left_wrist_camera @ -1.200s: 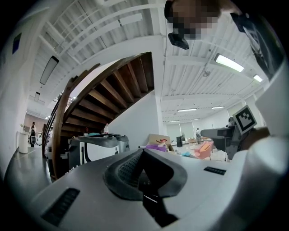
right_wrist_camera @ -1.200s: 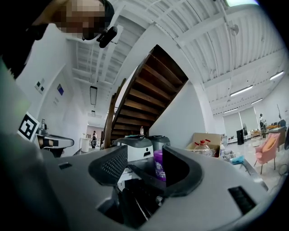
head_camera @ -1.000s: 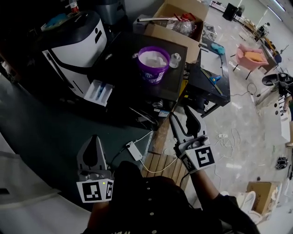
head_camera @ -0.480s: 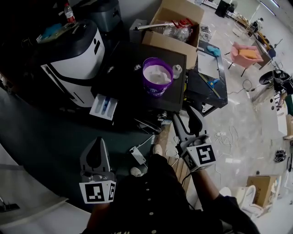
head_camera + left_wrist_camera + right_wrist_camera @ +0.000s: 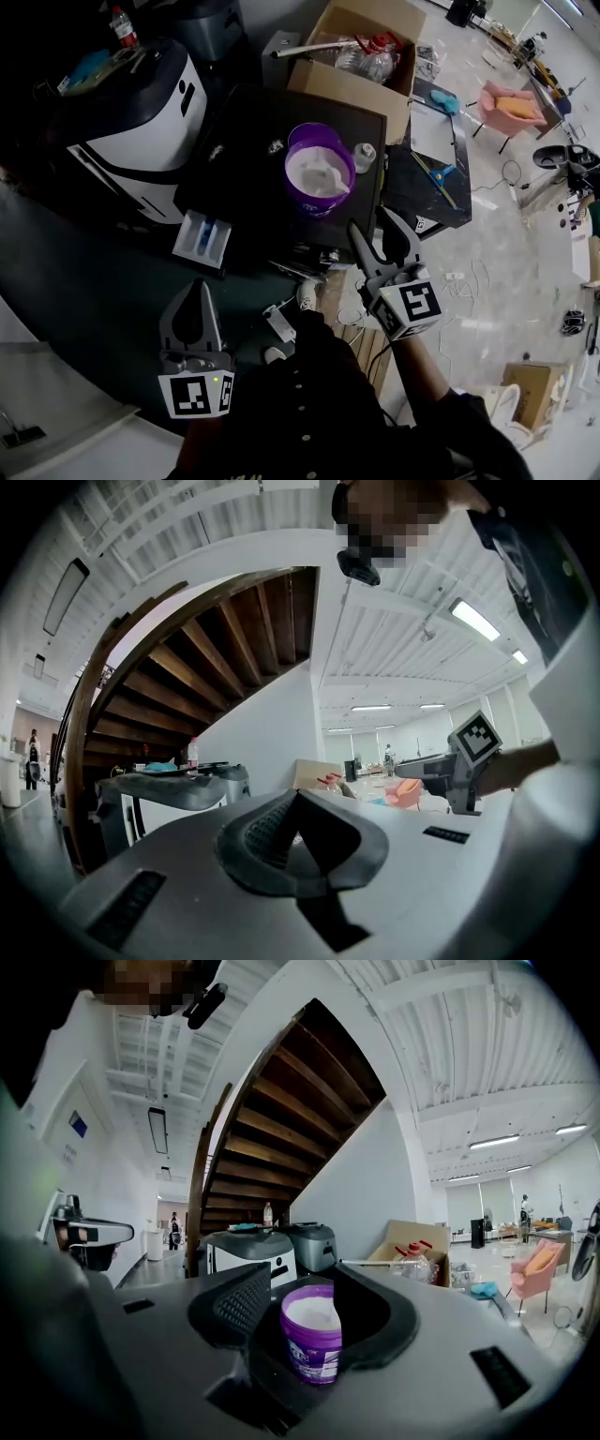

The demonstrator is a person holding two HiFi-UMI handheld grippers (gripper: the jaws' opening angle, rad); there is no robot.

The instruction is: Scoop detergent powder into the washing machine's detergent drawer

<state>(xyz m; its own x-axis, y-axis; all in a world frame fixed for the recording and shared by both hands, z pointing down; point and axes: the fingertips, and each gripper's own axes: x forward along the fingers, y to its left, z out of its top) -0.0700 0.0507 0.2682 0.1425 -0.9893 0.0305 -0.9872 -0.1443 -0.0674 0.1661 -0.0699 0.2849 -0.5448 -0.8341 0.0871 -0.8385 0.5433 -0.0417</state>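
A purple tub [image 5: 319, 175] of white detergent powder stands open on a black table [image 5: 244, 159]; something white, perhaps a scoop, leans at its right rim. Left of the table is the white and black washing machine [image 5: 131, 122], its detergent drawer [image 5: 202, 239] pulled out. My right gripper [image 5: 379, 240] is open and empty, a short way in front of the tub and pointing at it. In the right gripper view the tub [image 5: 312, 1335] shows between the jaws. My left gripper [image 5: 198, 292] hangs lower left, shut on nothing, short of the drawer.
A small white container [image 5: 364, 156] stands right of the tub. Behind the table is an open cardboard box [image 5: 361, 56] with bottles. A power strip and cables [image 5: 279, 323] lie on the floor under my grippers. A pink chair [image 5: 516, 105] stands far right.
Both grippers have moved forward toward the table and washing machine. The tub now lies much closer to the right gripper's tips. Neither gripper's jaws have changed.
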